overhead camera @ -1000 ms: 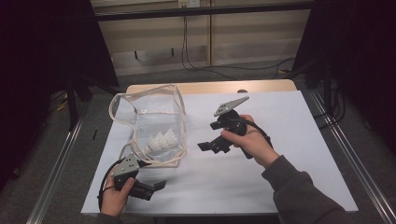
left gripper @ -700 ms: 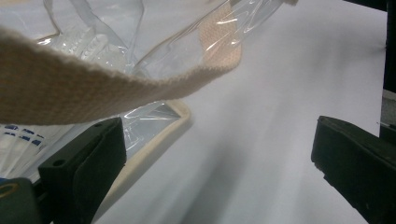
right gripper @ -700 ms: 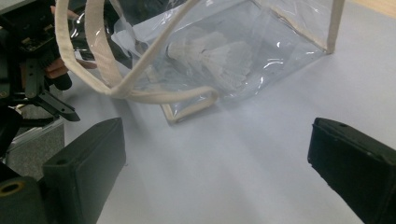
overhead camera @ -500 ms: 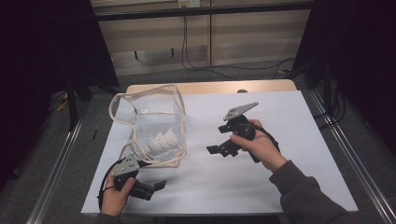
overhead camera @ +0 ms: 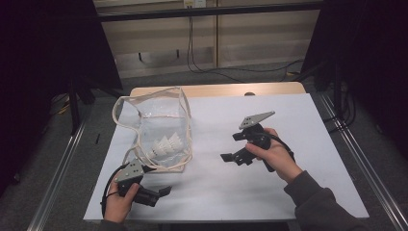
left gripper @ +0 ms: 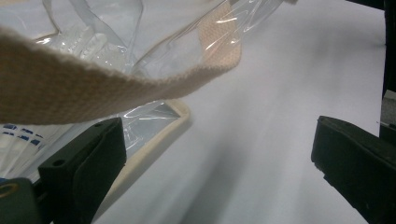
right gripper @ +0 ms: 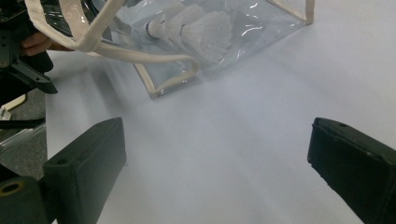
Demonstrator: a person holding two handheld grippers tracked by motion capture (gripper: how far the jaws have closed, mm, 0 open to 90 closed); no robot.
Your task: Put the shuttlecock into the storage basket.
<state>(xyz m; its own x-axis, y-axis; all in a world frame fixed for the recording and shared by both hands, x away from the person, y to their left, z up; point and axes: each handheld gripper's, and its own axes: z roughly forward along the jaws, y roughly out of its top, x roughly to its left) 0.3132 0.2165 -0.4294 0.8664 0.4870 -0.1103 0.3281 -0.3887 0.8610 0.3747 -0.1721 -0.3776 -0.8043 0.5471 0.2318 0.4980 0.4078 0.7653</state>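
Note:
A clear plastic bag point(overhead camera: 161, 127) with beige webbing trim stands on the white table point(overhead camera: 298, 115), left of centre. White shuttlecocks point(overhead camera: 166, 144) lie inside it. My left gripper point(overhead camera: 158, 180) sits at the bag's near corner, jaws wide open. In the left gripper view the beige strap point(left gripper: 93, 88) crosses just above the left gripper point(left gripper: 219, 182), and nothing is between the jaws. My right gripper point(overhead camera: 232, 147) is held open to the right of the bag, apart from it. The right gripper view looks past the right gripper point(right gripper: 215, 177) at the bag point(right gripper: 261, 28) and shuttlecocks point(right gripper: 196, 25).
White sheet covers the table point(right gripper: 261, 107); its wooden far edge point(overhead camera: 216, 90) shows behind the bag. Metal rails point(overhead camera: 356, 159) run along both sides. Cables point(overhead camera: 202, 62) hang behind the table. In the right gripper view the other hand's gripper point(right gripper: 23, 60) appears at top left.
My right gripper has drifted to the right and nearer the person, away from the bag. The left gripper and the bag have barely moved.

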